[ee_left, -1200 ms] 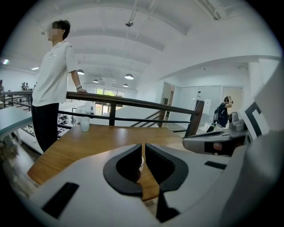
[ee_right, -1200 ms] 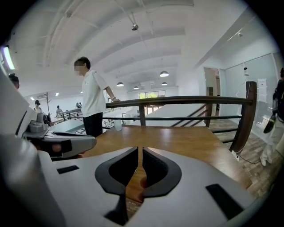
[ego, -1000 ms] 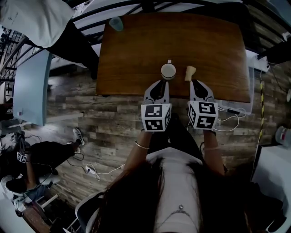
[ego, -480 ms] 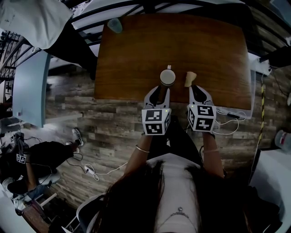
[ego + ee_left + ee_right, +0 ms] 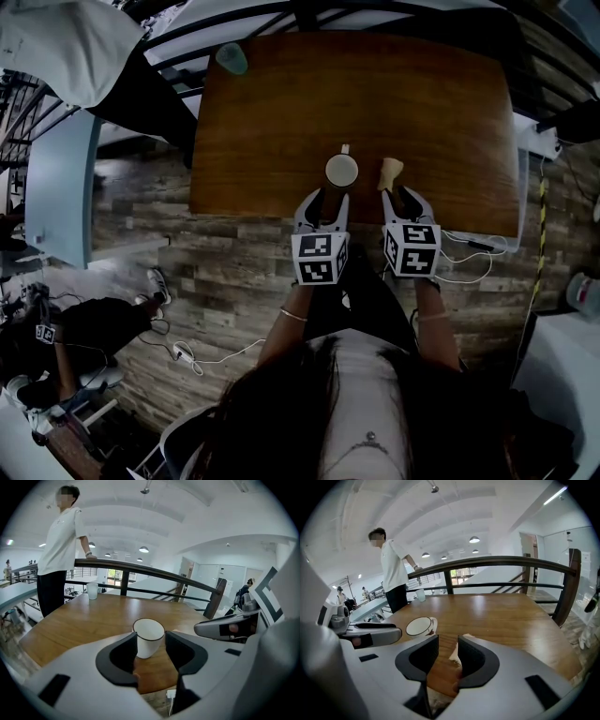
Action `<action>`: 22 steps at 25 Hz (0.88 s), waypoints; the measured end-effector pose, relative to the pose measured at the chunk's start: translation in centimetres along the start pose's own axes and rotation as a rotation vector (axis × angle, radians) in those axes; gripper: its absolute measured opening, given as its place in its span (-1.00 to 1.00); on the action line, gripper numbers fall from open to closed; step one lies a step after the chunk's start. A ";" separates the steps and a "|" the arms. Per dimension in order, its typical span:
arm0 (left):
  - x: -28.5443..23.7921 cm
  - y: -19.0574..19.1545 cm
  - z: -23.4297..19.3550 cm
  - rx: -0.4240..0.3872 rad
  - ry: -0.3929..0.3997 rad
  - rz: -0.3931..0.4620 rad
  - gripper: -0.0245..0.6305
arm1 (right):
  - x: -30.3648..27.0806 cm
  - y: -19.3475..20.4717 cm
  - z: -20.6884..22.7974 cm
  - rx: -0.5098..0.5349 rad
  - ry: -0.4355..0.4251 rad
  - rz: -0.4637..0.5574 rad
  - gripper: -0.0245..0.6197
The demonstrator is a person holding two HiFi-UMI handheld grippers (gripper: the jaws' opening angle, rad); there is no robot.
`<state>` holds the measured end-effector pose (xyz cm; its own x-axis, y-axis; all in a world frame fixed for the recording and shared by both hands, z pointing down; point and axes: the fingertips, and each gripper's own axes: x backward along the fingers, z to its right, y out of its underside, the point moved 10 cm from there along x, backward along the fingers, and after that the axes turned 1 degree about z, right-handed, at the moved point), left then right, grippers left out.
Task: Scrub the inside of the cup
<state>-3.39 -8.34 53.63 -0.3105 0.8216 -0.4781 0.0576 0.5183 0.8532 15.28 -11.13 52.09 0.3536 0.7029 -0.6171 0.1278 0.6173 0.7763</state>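
A white enamel cup [image 5: 341, 170] stands upright on the wooden table [image 5: 441, 103] near its front edge, handle toward the far side. A pale sponge [image 5: 390, 172] lies just to its right. My left gripper [image 5: 328, 196] sits right before the cup. In the left gripper view the cup [image 5: 149, 637] shows between the jaw tips of that gripper [image 5: 151, 642]; the pads do not press on it. My right gripper [image 5: 399, 194] is before the sponge [image 5: 455, 651], which its right jaw partly hides. Both pairs of jaws have just been opening, including the right gripper's [image 5: 447, 644].
A translucent tumbler [image 5: 232, 57] stands at the table's far left corner. A person in a white shirt [image 5: 61, 550] leans on the dark railing [image 5: 154, 573] behind the table. White cables [image 5: 469, 253] lie on the plank floor below the table's front edge.
Both grippers have sunk toward the table's front edge. Their jaws, nearly shut before, now stand apart. Cup and sponge have stayed in place on the table.
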 end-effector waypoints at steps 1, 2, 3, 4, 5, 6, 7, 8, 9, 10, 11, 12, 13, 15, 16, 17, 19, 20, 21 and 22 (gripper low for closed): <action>-0.2 0.1 0.0 0.002 -0.002 -0.004 -0.37 | -0.2 0.1 0.1 -0.002 -0.001 -0.006 -0.52; -0.5 0.3 -0.1 0.003 -0.003 -0.008 -0.35 | -0.5 0.2 0.2 -0.006 -0.002 -0.012 -0.51; -0.7 0.4 -0.1 0.003 -0.002 -0.011 -0.33 | -0.7 0.3 0.3 -0.010 -0.001 -0.018 -0.50; -0.9 0.5 -0.1 0.004 -0.001 -0.014 -0.32 | -1.0 0.4 0.5 -0.014 0.001 -0.024 -0.49; -1.2 0.7 -0.1 0.007 0.000 -0.016 -0.31 | -1.2 0.6 0.6 -0.017 0.003 -0.030 -0.48; -1.4 0.8 -0.1 0.012 0.000 -0.018 -0.28 | -1.4 0.7 0.7 -0.020 0.006 -0.035 -0.48; -1.6 1.0 -0.1 0.017 -0.002 -0.019 -0.27 | -1.7 0.8 0.8 -0.024 0.007 -0.040 -0.46; -1.8 1.2 -0.2 0.021 -0.005 -0.022 -0.25 | -1.9 1.0 0.9 -0.027 0.007 -0.045 -0.45; -2.0 1.4 -0.2 0.023 -0.008 -0.026 -0.24 | -2.1 1.1 1.0 -0.030 0.005 -0.051 -0.43; -2.2 1.5 -0.2 0.023 -0.009 -0.030 -0.22 | -2.3 1.3 1.1 -0.033 0.003 -0.057 -0.42; -2.4 1.7 -0.3 0.024 -0.009 -0.034 -0.21 | -2.5 1.4 1.1 -0.035 0.001 -0.062 -0.41; -2.5 1.8 -0.3 0.026 -0.008 -0.036 -0.19 | -2.6 1.5 1.1 -0.039 -0.002 -0.067 -0.40; -2.6 1.9 -0.3 0.031 -0.007 -0.037 -0.18 | -2.7 1.6 1.1 -0.043 -0.004 -0.072 -0.39; -2.9 2.0 -0.3 0.042 -0.008 -0.036 -0.15 | -3.0 1.8 1.1 -0.050 -0.009 -0.079 -0.37; -3.0 2.1 -0.4 0.046 -0.009 -0.036 -0.13 | -3.1 2.0 1.2 -0.051 -0.010 -0.083 -0.36; -3.2 2.2 -0.4 0.048 -0.011 -0.037 -0.12 | -3.3 2.1 1.2 -0.050 -0.009 -0.086 -0.35; -3.6 2.5 -0.6 0.047 -0.011 -0.040 -0.08 | -3.7 2.3 1.3 -0.048 -0.008 -0.092 -0.33; -3.8 2.6 -0.7 0.045 -0.011 -0.042 -0.06 | -4.0 2.5 1.3 -0.047 -0.008 -0.095 -0.32; -4.0 2.7 -0.7 0.044 -0.010 -0.044 -0.04 | -4.1 2.5 1.3 -0.047 -0.008 -0.098 -0.31; -4.2 2.8 -0.7 0.044 -0.008 -0.047 -0.02 | -4.3 2.6 1.4 -0.046 -0.009 -0.100 -0.30</action>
<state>-2.62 -10.53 58.17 -0.3061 0.7977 -0.5196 0.0843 0.5664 0.8198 15.35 -13.04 56.95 0.3494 0.6337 -0.6902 0.1201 0.7002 0.7037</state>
